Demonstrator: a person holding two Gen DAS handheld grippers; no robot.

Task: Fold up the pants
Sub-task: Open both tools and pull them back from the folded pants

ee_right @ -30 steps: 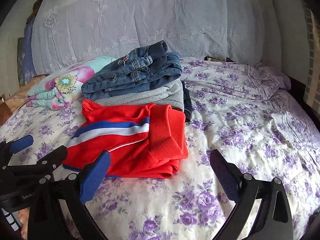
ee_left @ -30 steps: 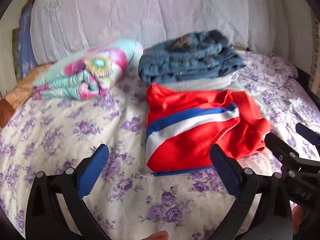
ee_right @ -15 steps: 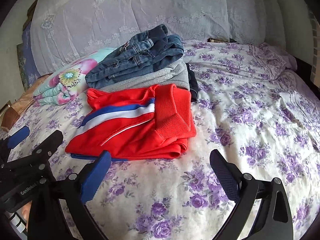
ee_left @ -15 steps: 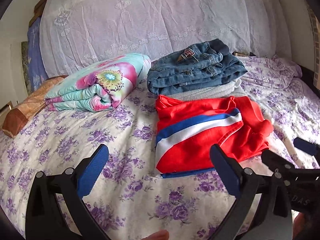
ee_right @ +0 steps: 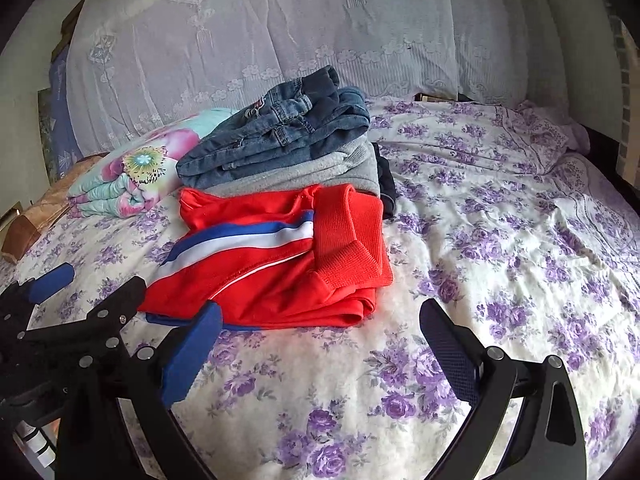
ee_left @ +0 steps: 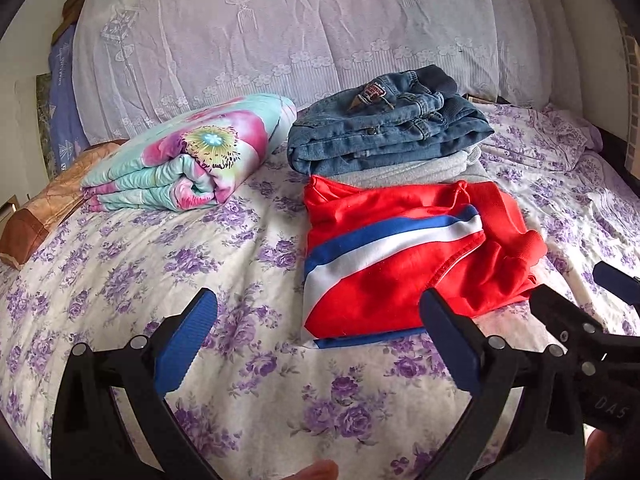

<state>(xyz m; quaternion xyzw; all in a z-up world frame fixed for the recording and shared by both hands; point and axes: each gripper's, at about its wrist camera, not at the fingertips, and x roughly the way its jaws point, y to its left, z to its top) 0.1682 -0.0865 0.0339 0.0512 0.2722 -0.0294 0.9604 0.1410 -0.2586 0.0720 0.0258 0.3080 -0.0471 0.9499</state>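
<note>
Red pants (ee_left: 404, 256) with a blue and white stripe lie folded on the floral bed sheet (ee_left: 160, 264); the right wrist view shows the same red pants (ee_right: 280, 264) with the ribbed waistband on top. My left gripper (ee_left: 316, 324) hangs open in front of the pants, its right finger over their near edge, nothing between the fingers. My right gripper (ee_right: 320, 332) is open too, just short of the pants' near right corner. Each gripper shows in the other's view: the right gripper (ee_left: 576, 300) at the right, the left gripper (ee_right: 92, 292) at the left.
Behind the red pants is a stack of folded blue jeans (ee_left: 384, 128) on a grey garment (ee_left: 420, 168). A folded flowered blanket (ee_left: 188, 160) lies to the left, and a brown cushion (ee_left: 44, 212) beyond it. Lace-covered pillows (ee_left: 300, 32) line the back. A dark item (ee_right: 386, 184) lies beside the stack.
Both grippers have drawn back and risen from the folded red pants, so more of the bed and pillows shows. The pants have not moved, and both grippers stay open.
</note>
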